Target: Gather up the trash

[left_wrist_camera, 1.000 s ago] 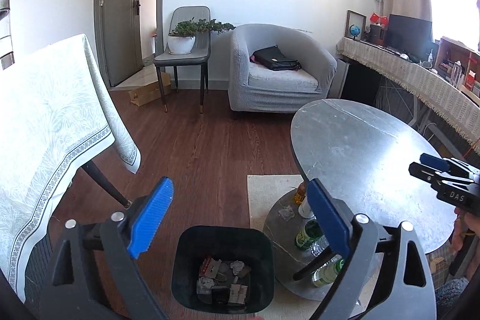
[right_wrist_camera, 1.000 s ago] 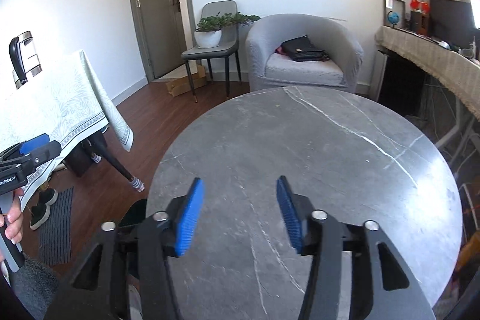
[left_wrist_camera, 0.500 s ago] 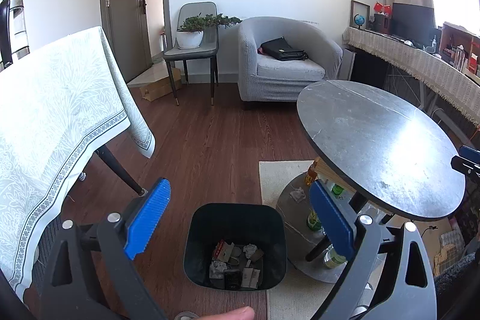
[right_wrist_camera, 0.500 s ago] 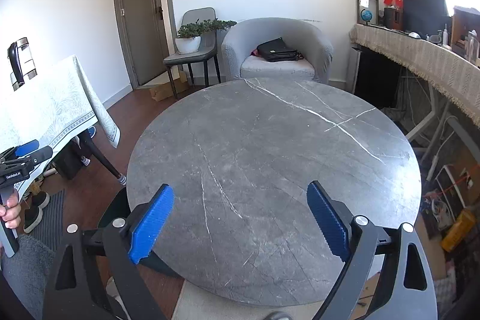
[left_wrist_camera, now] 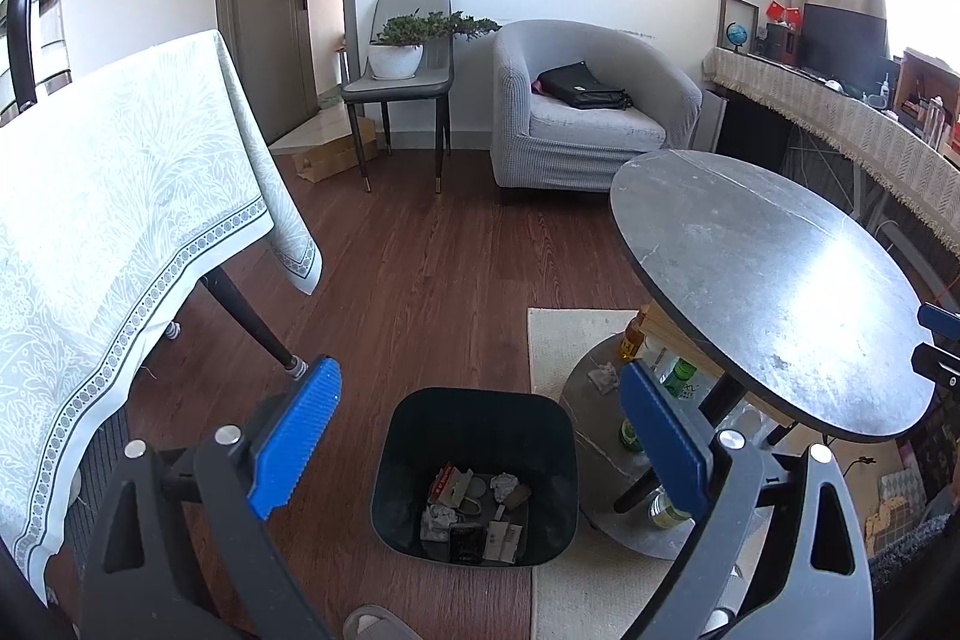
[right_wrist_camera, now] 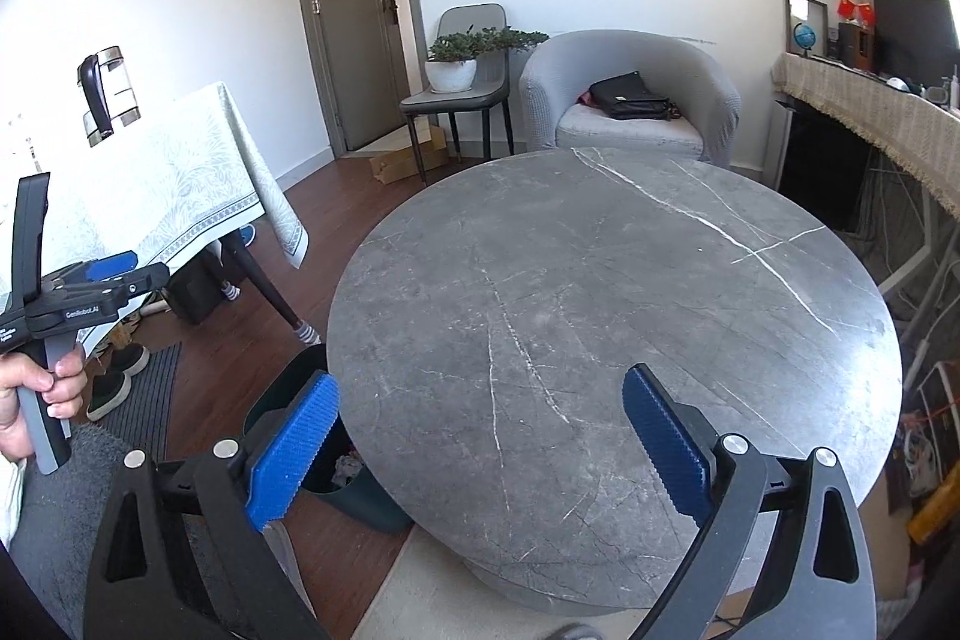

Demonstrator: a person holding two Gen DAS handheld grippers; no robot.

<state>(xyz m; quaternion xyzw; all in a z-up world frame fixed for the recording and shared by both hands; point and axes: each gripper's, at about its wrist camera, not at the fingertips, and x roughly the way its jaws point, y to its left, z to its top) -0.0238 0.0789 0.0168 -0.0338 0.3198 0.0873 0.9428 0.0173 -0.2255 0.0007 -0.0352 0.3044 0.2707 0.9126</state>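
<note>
A dark green trash bin (left_wrist_camera: 474, 472) stands on the wood floor, holding crumpled paper, cartons and other trash (left_wrist_camera: 477, 514). My left gripper (left_wrist_camera: 480, 436) is open and empty, held above the bin. My right gripper (right_wrist_camera: 480, 436) is open and empty, held above the near edge of the round grey marble table (right_wrist_camera: 600, 310), whose top is bare. The bin's rim (right_wrist_camera: 282, 400) shows partly under the table's left edge in the right wrist view. The left gripper (right_wrist_camera: 114, 280) also shows at the far left there, held in a hand.
Bottles (left_wrist_camera: 678, 382) and a crumpled tissue (left_wrist_camera: 603, 376) sit on the table's lower shelf over a cream rug (left_wrist_camera: 564, 334). A cloth-covered table (left_wrist_camera: 120, 220) stands left. A grey armchair (left_wrist_camera: 588, 106), a chair with a plant (left_wrist_camera: 408, 52) and a sideboard (left_wrist_camera: 852, 130) line the back.
Both grippers have pulled back and risen, so more of the room shows. The right gripper's jaws have opened wider. The left gripper stays open above the bin.
</note>
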